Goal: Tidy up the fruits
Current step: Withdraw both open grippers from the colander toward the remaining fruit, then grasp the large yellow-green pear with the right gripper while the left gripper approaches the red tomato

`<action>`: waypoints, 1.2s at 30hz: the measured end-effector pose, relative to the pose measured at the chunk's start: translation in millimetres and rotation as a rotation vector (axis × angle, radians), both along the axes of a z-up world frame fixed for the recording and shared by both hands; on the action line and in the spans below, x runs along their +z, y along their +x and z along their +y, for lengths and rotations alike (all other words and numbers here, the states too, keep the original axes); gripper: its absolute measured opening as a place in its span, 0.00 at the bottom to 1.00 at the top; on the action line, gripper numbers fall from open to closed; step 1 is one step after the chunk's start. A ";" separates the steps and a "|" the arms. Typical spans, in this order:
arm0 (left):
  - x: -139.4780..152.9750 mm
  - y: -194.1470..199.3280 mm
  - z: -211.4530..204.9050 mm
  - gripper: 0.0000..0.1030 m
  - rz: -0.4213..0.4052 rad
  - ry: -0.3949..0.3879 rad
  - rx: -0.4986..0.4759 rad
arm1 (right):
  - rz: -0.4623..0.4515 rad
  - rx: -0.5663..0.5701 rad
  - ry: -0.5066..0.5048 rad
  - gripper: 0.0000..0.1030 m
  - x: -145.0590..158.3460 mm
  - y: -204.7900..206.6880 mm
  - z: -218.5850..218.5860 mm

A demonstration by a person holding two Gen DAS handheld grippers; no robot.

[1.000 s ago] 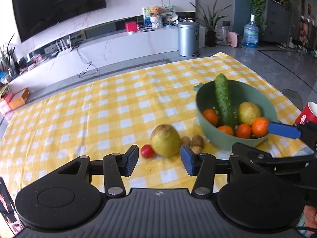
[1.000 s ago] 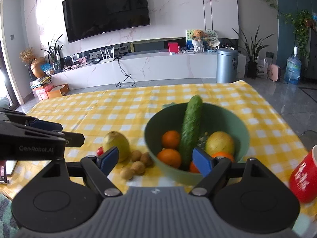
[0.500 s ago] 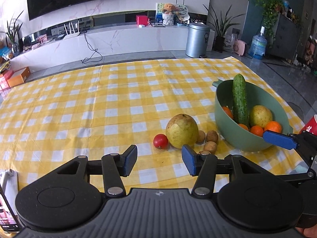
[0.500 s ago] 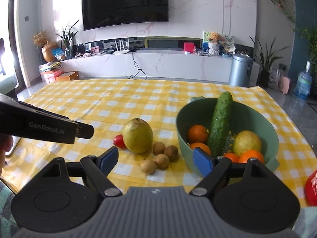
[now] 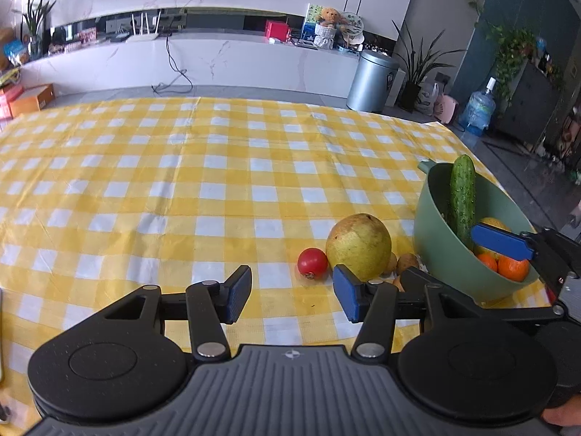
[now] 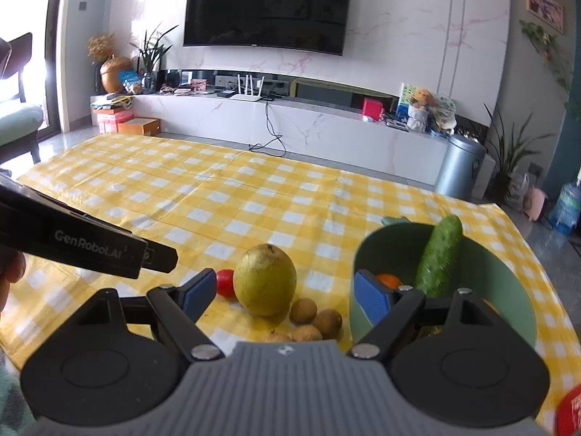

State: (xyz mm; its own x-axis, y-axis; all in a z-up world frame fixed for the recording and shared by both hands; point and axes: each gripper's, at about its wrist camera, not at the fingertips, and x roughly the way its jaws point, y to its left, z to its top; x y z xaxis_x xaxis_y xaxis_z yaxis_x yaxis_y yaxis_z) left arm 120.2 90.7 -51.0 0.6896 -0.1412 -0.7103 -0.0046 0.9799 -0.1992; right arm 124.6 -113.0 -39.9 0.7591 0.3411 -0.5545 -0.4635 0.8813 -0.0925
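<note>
Both claws have advanced and levelled, left claw (image 5: 292, 298) and right claw (image 6: 281, 296) standing apart and empty, so the pear (image 5: 358, 247) on the surface (image 5: 181, 181) now lies just ahead-right of the left claw, probably the next pick for the bowl (image 5: 446, 265).

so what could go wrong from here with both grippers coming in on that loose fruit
1. The left gripper and right gripper sit close together near the pear; they could collide going for it.
2. The tomato and small brown fruits lie right beside the pear, so a nudge may roll them across the cloth.
3. The cucumber leans over the bowl rim and might tip out if bumped.
</note>
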 end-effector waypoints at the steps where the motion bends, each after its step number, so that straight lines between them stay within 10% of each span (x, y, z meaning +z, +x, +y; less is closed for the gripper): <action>1: -2.3 1.0 2.1 0.59 0.002 -0.010 0.000 | 0.000 0.005 -0.007 0.78 -1.9 3.0 1.8; 36: -44.1 28.6 8.5 0.55 0.045 -0.017 0.066 | -0.038 0.115 -0.169 0.55 -55.2 43.9 50.9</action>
